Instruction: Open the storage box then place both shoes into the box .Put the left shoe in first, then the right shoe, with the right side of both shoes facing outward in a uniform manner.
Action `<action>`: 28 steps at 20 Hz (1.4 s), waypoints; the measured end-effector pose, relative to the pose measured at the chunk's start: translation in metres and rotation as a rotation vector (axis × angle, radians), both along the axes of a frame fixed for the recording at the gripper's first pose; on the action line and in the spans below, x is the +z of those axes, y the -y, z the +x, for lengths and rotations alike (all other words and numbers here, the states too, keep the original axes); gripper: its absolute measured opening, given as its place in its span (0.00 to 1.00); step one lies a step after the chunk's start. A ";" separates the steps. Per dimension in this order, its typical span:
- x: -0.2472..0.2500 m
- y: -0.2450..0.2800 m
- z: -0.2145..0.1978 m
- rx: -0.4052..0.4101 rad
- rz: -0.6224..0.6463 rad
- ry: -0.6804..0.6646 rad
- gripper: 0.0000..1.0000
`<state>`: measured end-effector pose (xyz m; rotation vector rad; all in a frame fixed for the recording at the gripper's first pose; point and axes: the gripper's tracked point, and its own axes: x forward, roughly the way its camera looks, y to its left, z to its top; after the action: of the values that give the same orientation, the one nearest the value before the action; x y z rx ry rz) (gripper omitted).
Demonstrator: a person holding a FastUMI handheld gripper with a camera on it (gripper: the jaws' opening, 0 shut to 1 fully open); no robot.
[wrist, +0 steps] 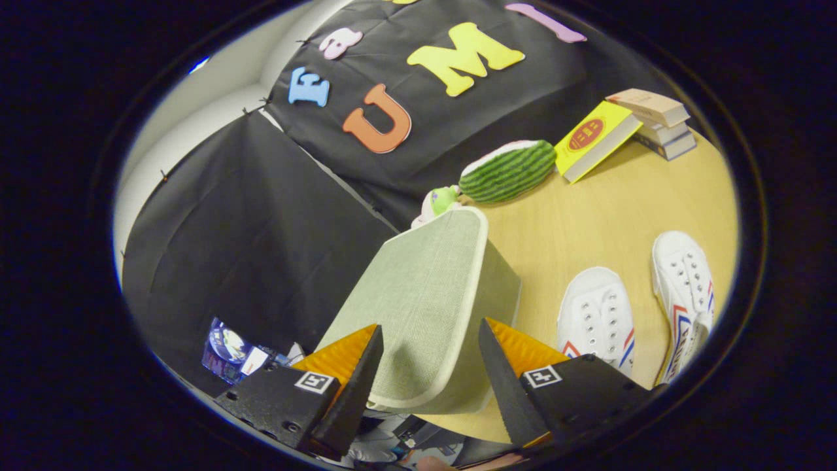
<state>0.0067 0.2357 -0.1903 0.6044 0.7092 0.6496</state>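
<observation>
Right now the hand-held gripper [430, 356] is hovering wide open, gripping nothing, fingers straddling the storage box [425, 301] lid, apparently to open it; shoes [596, 320] are waiting rightward

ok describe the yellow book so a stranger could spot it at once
On the wooden table, far beyond the open gripper and the storage box, a stack of books stands. The yellow book leans on it, beside the watermelon plush, alone bright yellow.

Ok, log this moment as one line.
gripper open, astride box lid | storage box closed | both shoes on table
</observation>
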 end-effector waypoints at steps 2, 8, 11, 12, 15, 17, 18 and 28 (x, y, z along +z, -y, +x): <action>0.002 -0.003 -0.002 0.007 0.031 -0.029 0.81; 0.019 0.002 -0.004 -0.024 0.142 -0.076 0.10; 0.035 -0.006 -0.008 0.006 0.190 -0.069 0.06; 0.041 -0.009 -0.012 0.016 0.197 -0.060 0.06; 0.050 -0.021 -0.012 0.044 0.175 -0.037 0.06; 0.034 -0.014 -0.008 0.012 0.075 -0.028 0.06; 0.028 -0.013 -0.006 -0.004 0.052 -0.031 0.06; 0.006 -0.016 -0.005 0.007 0.131 -0.153 0.31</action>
<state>0.0019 0.2521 -0.1848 0.7784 0.8160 0.6647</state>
